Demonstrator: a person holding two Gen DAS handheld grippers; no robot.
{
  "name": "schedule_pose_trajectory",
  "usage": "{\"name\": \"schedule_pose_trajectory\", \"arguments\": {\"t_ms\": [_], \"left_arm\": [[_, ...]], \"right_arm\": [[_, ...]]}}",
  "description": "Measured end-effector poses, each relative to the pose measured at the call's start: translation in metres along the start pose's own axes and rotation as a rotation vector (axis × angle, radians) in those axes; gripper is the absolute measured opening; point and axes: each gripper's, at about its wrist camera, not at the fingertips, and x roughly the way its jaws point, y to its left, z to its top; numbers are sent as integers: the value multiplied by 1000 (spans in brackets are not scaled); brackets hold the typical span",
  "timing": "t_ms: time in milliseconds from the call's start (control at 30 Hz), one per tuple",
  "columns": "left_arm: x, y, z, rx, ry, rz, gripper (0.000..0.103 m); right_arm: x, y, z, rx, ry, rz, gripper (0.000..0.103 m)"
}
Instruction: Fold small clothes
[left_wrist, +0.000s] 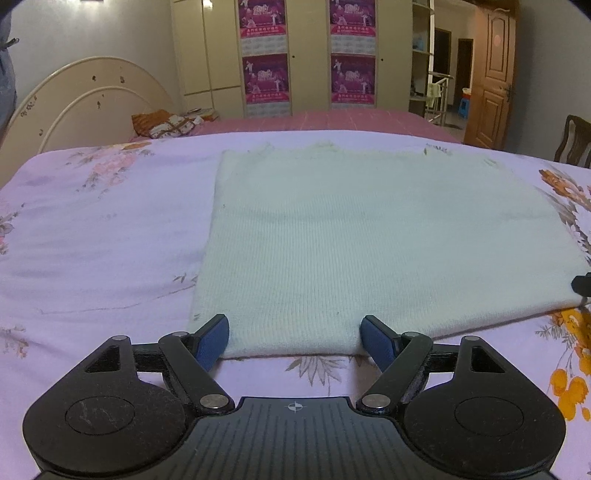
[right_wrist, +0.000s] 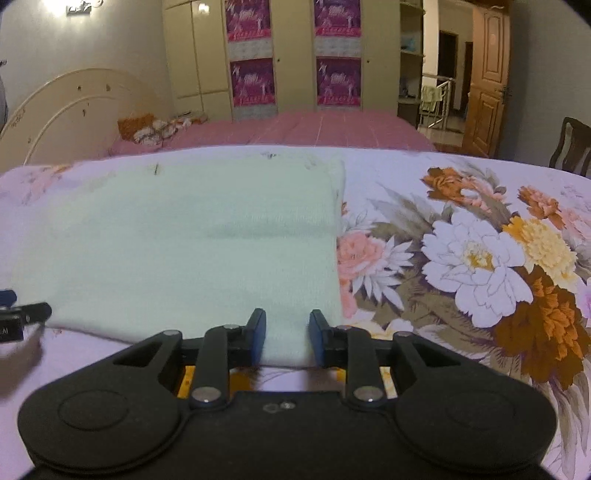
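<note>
A pale green knit garment (left_wrist: 369, 240) lies flat as a rectangle on the floral bedsheet (left_wrist: 92, 240). My left gripper (left_wrist: 294, 338) is open wide, its blue pads either side of the garment's near left edge. In the right wrist view the garment (right_wrist: 184, 251) fills the left half. My right gripper (right_wrist: 287, 338) is partly open, its pads around the garment's near right corner with cloth between them. The other gripper's tip shows at the far left edge (right_wrist: 22, 317).
A pink bed (left_wrist: 332, 122) with a cream headboard (left_wrist: 81, 99) and a patterned pillow (left_wrist: 162, 123) lies beyond. Wardrobes with purple posters (left_wrist: 306, 55) line the back wall. A wooden door (left_wrist: 487, 74) and a chair (left_wrist: 574, 142) stand at right.
</note>
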Motion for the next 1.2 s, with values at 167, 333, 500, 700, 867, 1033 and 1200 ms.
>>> {"name": "schedule_pose_trajectory", "arguments": {"t_ms": [167,333,500,700,867,1033,1200], "left_arm": [[2,1,0,-10,-1,0,80],[-9,5,3,-35,21,5,81],[-44,34,-19,-277,-63,-86,80],[-16,64,-45,-740,-21,-299,66],[11,72,-49,-973,-55,-365,64],[31,69,-51,-1054,-89,-368,46],[60,75,-55,-1119,-101,-386,13]], "right_arm": [[3,0,-1,-49,-3,7,25],[0,-3,4,-66,12,28,26],[-35,-18,4,35,-99,131,24],[-48,-9,4,78,-126,219,11],[-49,7,12,77,-138,244,11],[-36,19,20,88,-141,253,7],[-16,37,33,76,-142,273,3]]}}
